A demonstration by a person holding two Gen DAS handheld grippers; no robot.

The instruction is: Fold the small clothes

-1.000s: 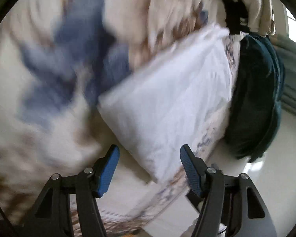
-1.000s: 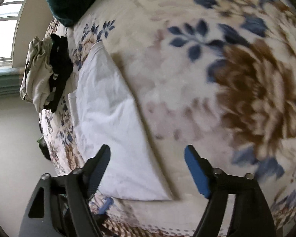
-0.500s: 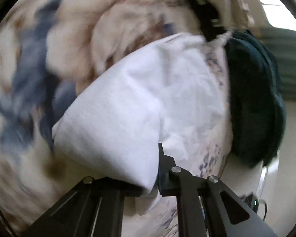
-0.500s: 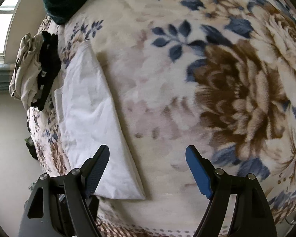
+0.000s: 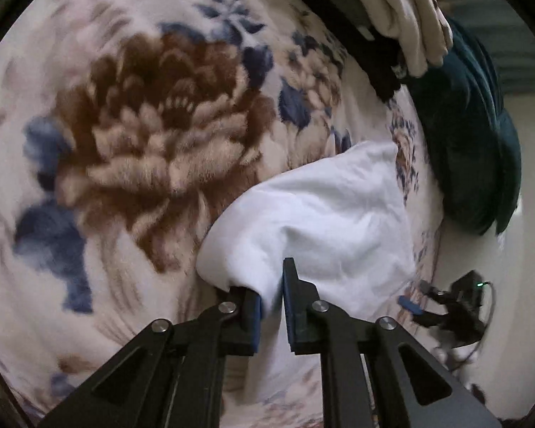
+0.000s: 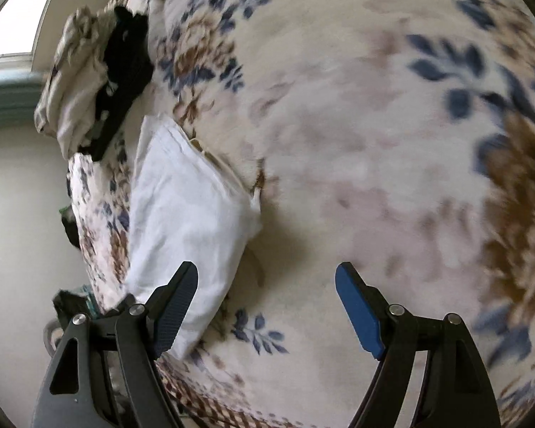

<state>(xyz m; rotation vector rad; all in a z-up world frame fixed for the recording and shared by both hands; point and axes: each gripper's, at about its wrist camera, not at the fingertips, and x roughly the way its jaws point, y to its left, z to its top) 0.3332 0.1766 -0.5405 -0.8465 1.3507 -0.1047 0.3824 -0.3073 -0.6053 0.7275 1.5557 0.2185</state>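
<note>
Pretty clearly a bedroom at home. Everything sits on a bed (image 6: 339, 142) covered with a fuzzy floral blanket (image 5: 142, 135), brown and navy flowers on cream. There's a dark teal pillow (image 5: 474, 149) at 1 edge, loose clothes (image 6: 75, 82) heaped near the bed's corner, and a bright window (image 6: 14, 21) beyond.

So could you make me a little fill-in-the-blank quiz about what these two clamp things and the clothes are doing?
1. The left gripper has the ____ garment between its fingers.
2. The right gripper holds ____.
3. The garment lies on a ____-patterned blanket.
4. The pillow at the blanket's edge is dark ____.

Missing words: white; nothing; flower; green
</note>
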